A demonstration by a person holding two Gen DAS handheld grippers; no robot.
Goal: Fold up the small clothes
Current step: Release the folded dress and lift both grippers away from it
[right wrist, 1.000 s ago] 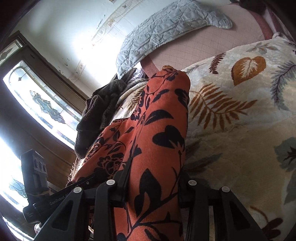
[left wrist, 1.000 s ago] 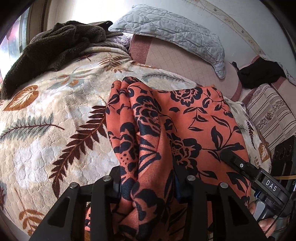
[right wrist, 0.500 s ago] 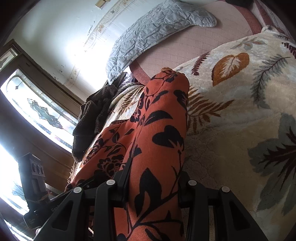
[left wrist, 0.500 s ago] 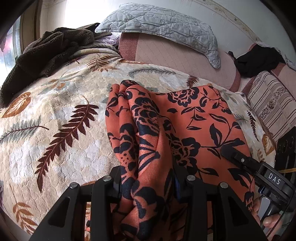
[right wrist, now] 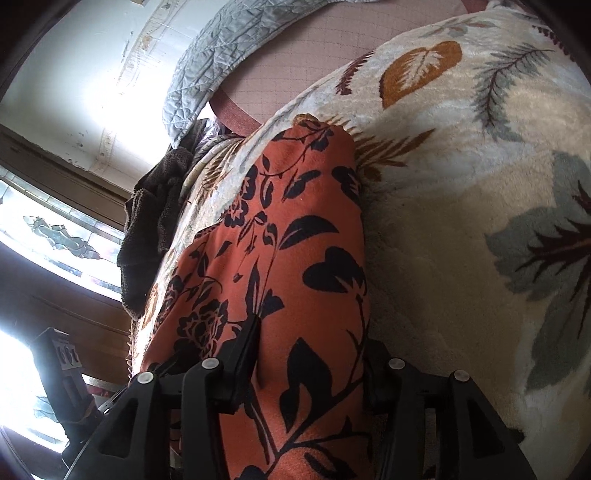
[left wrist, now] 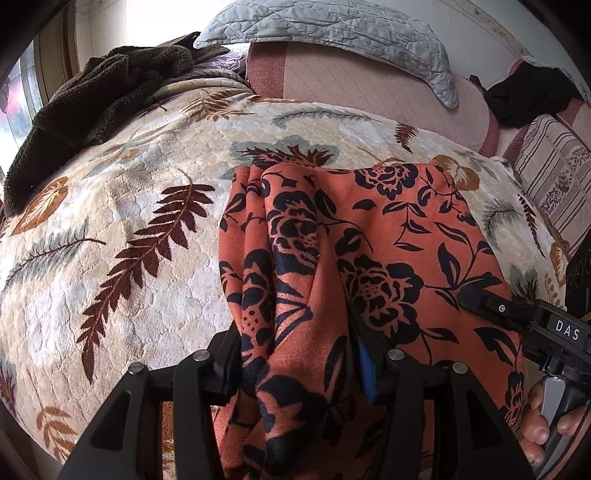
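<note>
Spread over the bed, the leaf-print blanket carries the orange floral garment, each near corner clamped in the left hand-held gripper and right hand-held gripper; advance both evenly, aligning the held edge with the far edge.

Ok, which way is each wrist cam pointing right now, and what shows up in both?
Left wrist: rides the left gripper, facing along its fingers up the leaf-print blanket toward the grey quilted pillow; orange floral garment clamped; right gripper and hand at right.
Right wrist: rides the right gripper, tilted toward the window; garment clamped; the left gripper's body shows at lower left.
Shared: garment, blanket, pillow, brown towel.
</note>
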